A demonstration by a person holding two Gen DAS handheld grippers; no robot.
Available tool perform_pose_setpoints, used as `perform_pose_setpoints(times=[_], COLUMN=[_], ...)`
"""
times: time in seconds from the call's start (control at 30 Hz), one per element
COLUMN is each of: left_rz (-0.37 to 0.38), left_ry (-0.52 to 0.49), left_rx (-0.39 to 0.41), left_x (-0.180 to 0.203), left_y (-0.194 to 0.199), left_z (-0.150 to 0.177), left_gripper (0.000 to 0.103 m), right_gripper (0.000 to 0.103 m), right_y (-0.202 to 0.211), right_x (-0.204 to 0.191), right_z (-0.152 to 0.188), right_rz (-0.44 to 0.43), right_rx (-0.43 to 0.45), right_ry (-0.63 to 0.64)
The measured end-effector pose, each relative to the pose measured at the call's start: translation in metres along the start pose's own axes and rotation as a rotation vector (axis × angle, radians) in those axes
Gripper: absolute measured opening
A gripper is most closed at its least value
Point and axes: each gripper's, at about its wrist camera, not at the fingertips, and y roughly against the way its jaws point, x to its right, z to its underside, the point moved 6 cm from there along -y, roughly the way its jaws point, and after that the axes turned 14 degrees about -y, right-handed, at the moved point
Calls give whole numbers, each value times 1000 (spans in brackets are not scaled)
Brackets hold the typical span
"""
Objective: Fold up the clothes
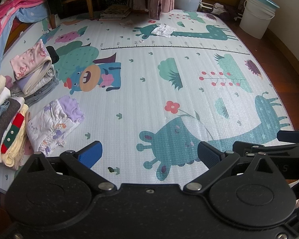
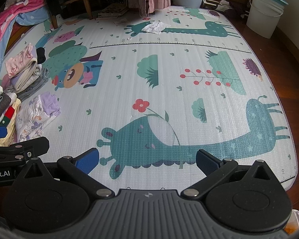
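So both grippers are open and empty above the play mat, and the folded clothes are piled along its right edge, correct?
Not quite: the folded clothes lie along the mat's left edge, as the left wrist view shows. The left gripper and the right gripper are indeed open and empty.

Soft daylight from the far curtained side leaves a pale sheen on the ribbed cartoon-printed play mat (image 1: 149, 91), while fisheye distortion bends its edges and the frame corners fall dark, focus staying sharp.

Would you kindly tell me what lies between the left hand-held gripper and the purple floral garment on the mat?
Nothing: in the left wrist view only bare play mat separates the left hand-held gripper from the purple floral garment.
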Motion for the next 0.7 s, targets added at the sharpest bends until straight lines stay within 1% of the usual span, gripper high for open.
perform_pose_setpoints(times=[0.23, 0.37, 0.5, 0.57, 0.7], left_rz=[-22, 15, 34, 22, -20], left_ry=[-17, 33, 91, 100, 73], left_rx=[-1, -21, -50, -64, -68], left_x=[-1, -11, -26, -35, -54], left_y=[-3, -7, -11, -14, -19], left_z=[4, 9, 12, 12, 10], left_gripper=[102, 103, 103, 103, 103], right_gripper=[103, 103, 103, 103, 103], right_y=[-5, -10, -13, -17, -29], right_x=[-3, -10, -25, -35, -60], right_z=[4, 5, 2, 0, -4], right_rz=[19, 11, 2, -1, -25], right_rx=[-5, -15, -9, -2, -1], right_ry=[19, 40, 77, 108, 180])
